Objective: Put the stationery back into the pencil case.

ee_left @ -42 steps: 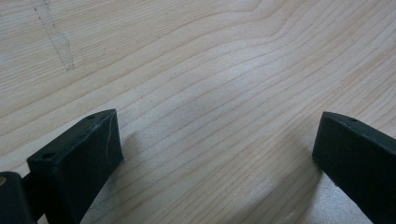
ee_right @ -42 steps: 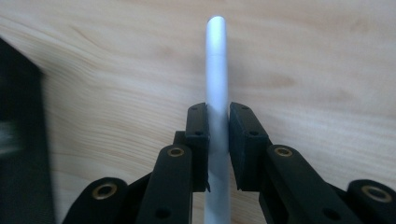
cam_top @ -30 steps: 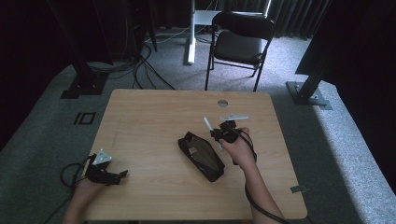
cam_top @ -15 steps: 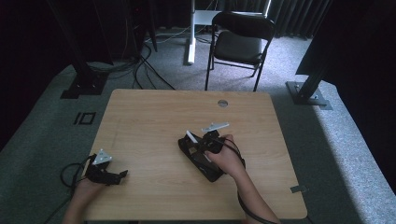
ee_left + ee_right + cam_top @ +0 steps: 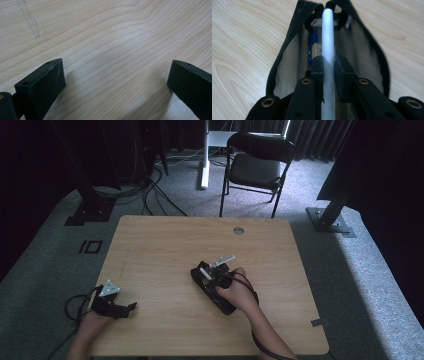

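My right gripper (image 5: 328, 64) is shut on a white pen (image 5: 328, 35), which runs lengthwise between its jaws. Under the pen lies an open black pencil pouch (image 5: 287, 62) with mesh sides, and a blue pen (image 5: 312, 41) lies inside it. From the high view, the right gripper (image 5: 210, 274) hovers over the far end of the pouch (image 5: 225, 306) at the table's middle, the white pen (image 5: 203, 271) pointing left. My left gripper (image 5: 127, 310) rests at the near left of the table. Its jaws stand wide apart over bare wood, so the left gripper (image 5: 116, 80) is open.
The wooden table (image 5: 165, 245) has a round cable hole (image 5: 238, 230) at its far edge. A black folding chair (image 5: 257, 167) stands on the grey carpet behind the table. Metal stand feet (image 5: 330, 222) sit right of the table.
My right gripper has carried the white pen left and down, from beside the pouch to over its open end. The left gripper has stayed where it was.
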